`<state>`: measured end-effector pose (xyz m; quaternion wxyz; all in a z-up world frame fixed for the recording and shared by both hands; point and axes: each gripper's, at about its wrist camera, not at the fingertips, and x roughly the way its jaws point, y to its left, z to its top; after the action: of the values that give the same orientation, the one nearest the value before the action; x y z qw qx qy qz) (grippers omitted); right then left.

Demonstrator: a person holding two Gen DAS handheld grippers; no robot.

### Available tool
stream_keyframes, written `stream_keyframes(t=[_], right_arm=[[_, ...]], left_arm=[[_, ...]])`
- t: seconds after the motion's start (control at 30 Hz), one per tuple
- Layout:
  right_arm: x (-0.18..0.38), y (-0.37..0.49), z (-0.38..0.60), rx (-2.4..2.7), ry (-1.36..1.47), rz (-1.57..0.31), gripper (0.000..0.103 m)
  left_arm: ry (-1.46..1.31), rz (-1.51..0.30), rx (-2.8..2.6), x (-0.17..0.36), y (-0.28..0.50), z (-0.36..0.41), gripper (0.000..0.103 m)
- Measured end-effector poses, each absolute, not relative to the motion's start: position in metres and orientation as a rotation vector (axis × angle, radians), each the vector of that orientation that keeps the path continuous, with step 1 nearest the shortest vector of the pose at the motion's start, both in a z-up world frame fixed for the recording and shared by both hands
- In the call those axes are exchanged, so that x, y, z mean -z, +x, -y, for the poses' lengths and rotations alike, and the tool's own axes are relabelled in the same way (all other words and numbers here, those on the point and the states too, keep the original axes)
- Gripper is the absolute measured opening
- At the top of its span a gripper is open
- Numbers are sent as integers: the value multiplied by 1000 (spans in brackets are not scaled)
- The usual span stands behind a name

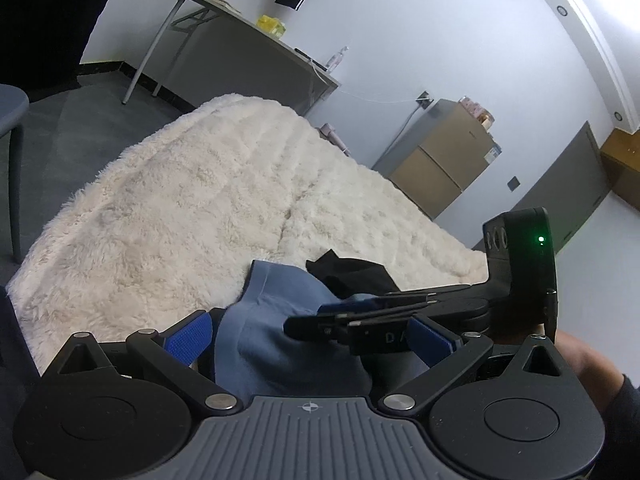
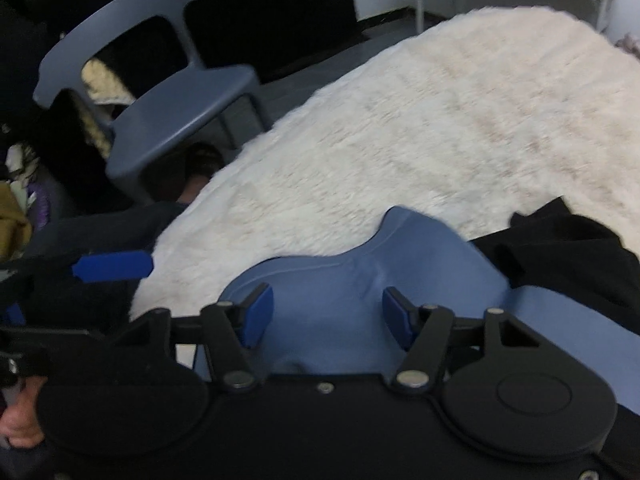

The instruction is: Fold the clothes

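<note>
Scene: smooth blue fabric garment (image 2: pixel 340 280) lies on fluffy cream blanket (image 2: pixel 420 120), beside black cloth (image 2: pixel 568 248) | Right tongs (image 2: pixel 328 316) apart, straddling blue fabric | Left tongs (image 1: pixel 312 332) apart | Advice: pinch one edge cleanly.

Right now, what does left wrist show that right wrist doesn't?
Left wrist only: the desk against the wall, the brown cabinet, and the right gripper seen from the side over the cloth. Right wrist only: the grey chair. Both: the blue garment, the black garment and the cream fleece blanket.
</note>
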<state>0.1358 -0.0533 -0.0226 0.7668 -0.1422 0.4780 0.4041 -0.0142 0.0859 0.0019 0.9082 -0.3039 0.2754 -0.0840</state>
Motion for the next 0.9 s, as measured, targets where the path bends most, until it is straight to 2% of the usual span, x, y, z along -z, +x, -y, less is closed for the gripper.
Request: stream_keyframes(t=[0.47,0.57,0.63,0.7,0.77,0.9], right_arm=[[21,94,59,-904,-463,-966,55],[21,81,56,-924,-531,-930,62],[23,76,53,-929,-580,-917,62],[27,70,50,-922,-636,-902,48],[23,67,51,-886,-648,-880,15],[1,62,64,-840,-599,-809,9]], left_arm=[[-639,-523,139,-5,-20,-91,103],[-638,-523,137,-5,-19,-90,103],[-633,-526,137,-5,-19,-90,103],[-626,-529,137,-5,-19,-89,103],[-621,-531,137,-5,-20,-88,103],[-628,-529,135,-5,-21,-89,103]])
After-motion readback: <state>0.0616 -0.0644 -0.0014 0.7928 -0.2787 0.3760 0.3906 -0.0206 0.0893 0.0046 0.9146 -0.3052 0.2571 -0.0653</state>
